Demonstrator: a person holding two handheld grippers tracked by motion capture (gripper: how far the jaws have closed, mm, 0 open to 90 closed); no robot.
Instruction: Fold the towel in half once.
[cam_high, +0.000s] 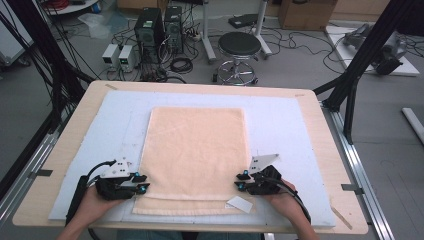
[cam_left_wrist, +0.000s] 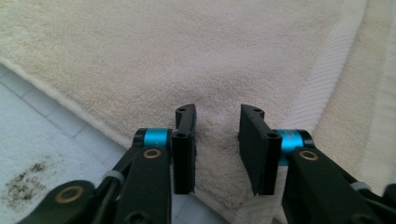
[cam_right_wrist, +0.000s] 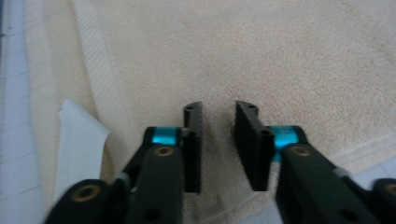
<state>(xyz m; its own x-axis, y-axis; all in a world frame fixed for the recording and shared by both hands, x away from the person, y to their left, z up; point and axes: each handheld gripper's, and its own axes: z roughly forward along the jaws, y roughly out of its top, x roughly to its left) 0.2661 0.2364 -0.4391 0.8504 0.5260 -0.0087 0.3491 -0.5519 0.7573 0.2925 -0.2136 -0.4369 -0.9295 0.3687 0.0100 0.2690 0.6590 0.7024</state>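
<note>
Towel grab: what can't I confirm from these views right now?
- Towel layers pinched: left gripper and right gripper jaws cover the contact; in the high view, too small.
- White tag text: blurred, cut by the right gripper's arm.
- Towel's near hem underside: hidden.

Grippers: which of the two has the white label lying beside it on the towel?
The right gripper. The white label lies just beside it on the towel's near edge; the left gripper has none.

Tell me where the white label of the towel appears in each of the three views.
High view: the white label lies at the near right corner of the towel, just below the right hand-held gripper.
Left gripper view: not in it.
Right gripper view: the label lies at lower left.
Shared landmark: the towel's ribbed band.
</note>
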